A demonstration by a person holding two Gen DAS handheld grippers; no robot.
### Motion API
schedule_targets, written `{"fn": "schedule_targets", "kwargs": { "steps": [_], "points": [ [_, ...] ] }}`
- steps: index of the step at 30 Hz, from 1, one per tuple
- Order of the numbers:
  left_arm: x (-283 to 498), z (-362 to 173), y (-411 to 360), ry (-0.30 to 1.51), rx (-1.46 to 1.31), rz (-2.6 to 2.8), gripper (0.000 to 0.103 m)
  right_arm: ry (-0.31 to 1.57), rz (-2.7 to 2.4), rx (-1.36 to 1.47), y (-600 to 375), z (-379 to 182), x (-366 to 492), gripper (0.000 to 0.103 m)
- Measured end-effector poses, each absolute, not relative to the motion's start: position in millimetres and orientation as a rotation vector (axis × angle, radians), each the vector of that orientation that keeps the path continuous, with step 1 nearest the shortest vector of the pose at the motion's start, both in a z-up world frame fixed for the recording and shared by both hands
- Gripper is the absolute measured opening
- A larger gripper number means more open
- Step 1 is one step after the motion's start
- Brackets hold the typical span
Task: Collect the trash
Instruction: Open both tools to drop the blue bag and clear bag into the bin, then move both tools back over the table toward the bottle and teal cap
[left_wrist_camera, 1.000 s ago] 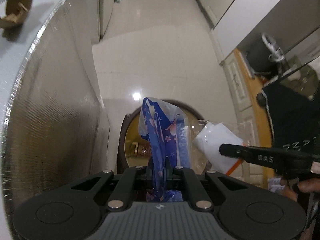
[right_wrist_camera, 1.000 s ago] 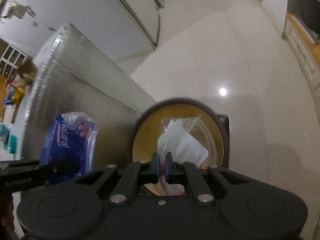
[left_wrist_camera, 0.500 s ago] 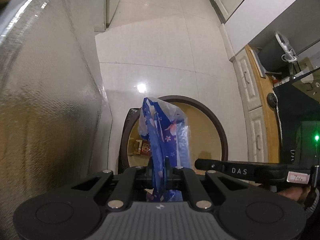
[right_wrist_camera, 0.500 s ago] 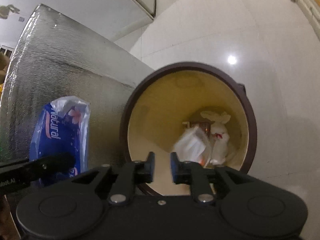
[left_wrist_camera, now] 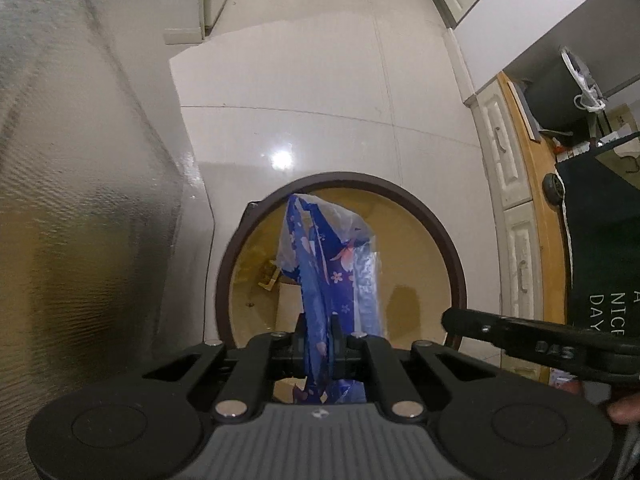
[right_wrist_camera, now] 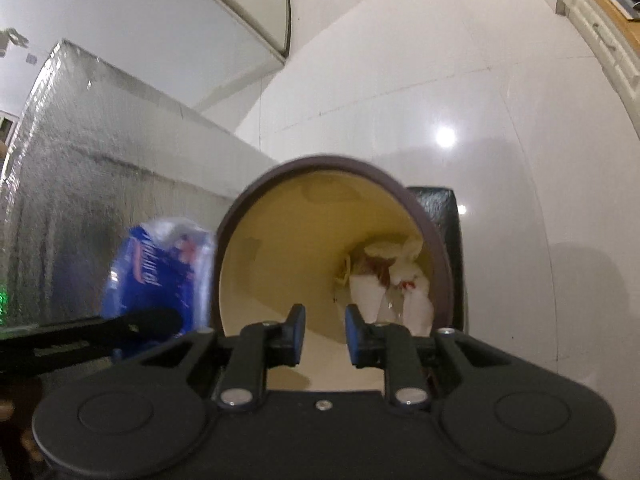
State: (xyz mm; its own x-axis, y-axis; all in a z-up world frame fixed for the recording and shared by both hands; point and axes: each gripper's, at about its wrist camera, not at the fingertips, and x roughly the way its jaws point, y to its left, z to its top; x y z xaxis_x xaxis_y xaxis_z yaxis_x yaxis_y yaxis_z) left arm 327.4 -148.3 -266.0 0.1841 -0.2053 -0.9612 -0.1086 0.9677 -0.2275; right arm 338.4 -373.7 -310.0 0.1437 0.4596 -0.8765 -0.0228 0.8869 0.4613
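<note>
- Two fingers of the left gripper (left_wrist_camera: 316,330) in the left wrist view are clenched on a blue flowered plastic wrapper (left_wrist_camera: 328,264), which sticks up over the open mouth of the brown-rimmed trash bin (left_wrist_camera: 452,248). The right gripper's arm reaches in from 4 o'clock.
- One gap shows in the right wrist view: the right gripper (right_wrist_camera: 323,326) is released and holds nothing. White trash (right_wrist_camera: 404,280) lies inside the bin (right_wrist_camera: 256,196), and the blurred wrapper (right_wrist_camera: 156,272) is at 9 o'clock.
</note>
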Motion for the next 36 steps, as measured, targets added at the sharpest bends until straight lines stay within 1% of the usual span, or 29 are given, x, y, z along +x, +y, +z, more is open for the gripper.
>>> {"fn": "schedule_targets", "kwargs": {
  "steps": [3,5,6,7,8,9,14,16,18,21,22,24,26,27,28,31,33,34,36],
  "points": [
    [330.2,-277.3,-154.6,1.400,-0.284,-0.071,0.009,1.367,0.364,0.377,-380.6,-303.6,335.6,0.027],
    [331.6,-283.1,-158.9,1.399,-0.288,-0.072,0.019,1.355,0.360,0.386,-384.6,-300.4,333.9,0.028],
    [331.1,-285.3,-159.5,1.400,-0.289,-0.067,0.040,1.351,0.357,0.390,-386.6,-299.1,334.3,0.028],
    [330.4,-286.9,-159.7,1.404,-0.285,-0.057,0.065,1.346,0.354,0.391,-388.7,-297.6,333.5,0.028],
    [329.4,-287.8,-159.8,1.406,-0.270,-0.044,0.074,1.344,0.353,0.390,-392.1,-295.8,333.4,0.028],
    [328.1,-288.0,-159.7,1.404,-0.254,-0.037,0.078,1.343,0.351,0.387,-393.0,-296.0,333.2,0.028],
    [322.8,-288.7,-151.8,1.423,-0.234,-0.032,0.078,1.347,0.340,0.382,-394.1,-295.5,328.9,0.028],
    [321.0,-288.1,-150.3,1.423,-0.225,-0.028,0.080,1.344,0.339,0.377,-393.4,-294.4,327.4,0.029],
    [318.6,-286.0,-147.8,1.415,-0.220,-0.028,0.083,1.336,0.341,0.356,-390.7,-292.3,325.4,0.032],
    [316.8,-282.6,-148.1,1.395,-0.206,-0.023,0.088,1.304,0.342,0.307,-386.0,-285.4,322.0,0.039],
    [316.6,-281.3,-148.4,1.388,-0.203,-0.021,0.089,1.292,0.343,0.296,-384.9,-283.5,321.0,0.046],
    [314.2,-278.1,-146.9,1.373,-0.198,-0.020,0.092,1.284,0.343,0.275,-382.9,-280.5,320.3,0.052],
    [311.5,-275.1,-145.9,1.360,-0.192,-0.019,0.094,1.272,0.336,0.247,-381.9,-276.6,317.5,0.064],
    [309.8,-273.4,-145.0,1.354,-0.191,-0.018,0.096,1.262,0.328,0.231,-381.6,-275.2,315.9,0.067],
    [308.3,-271.8,-144.1,1.348,-0.192,-0.016,0.097,1.256,0.316,0.220,-381.6,-274.0,314.4,0.072],
    [304.2,-268.7,-141.1,1.337,-0.191,-0.013,0.102,1.254,0.276,0.209,-384.5,-273.3,310.6,0.075],
    [301.9,-267.1,-139.6,1.330,-0.186,-0.013,0.103,1.253,0.254,0.189,-385.8,-273.4,308.2,0.087],
    [300.7,-266.0,-139.0,1.325,-0.184,-0.014,0.103,1.253,0.248,0.180,-386.0,-273.1,306.5,0.095],
    [298.2,-264.3,-137.3,1.316,-0.182,-0.014,0.103,1.252,0.242,0.160,-386.1,-272.4,303.3,0.096]
  ]
}}
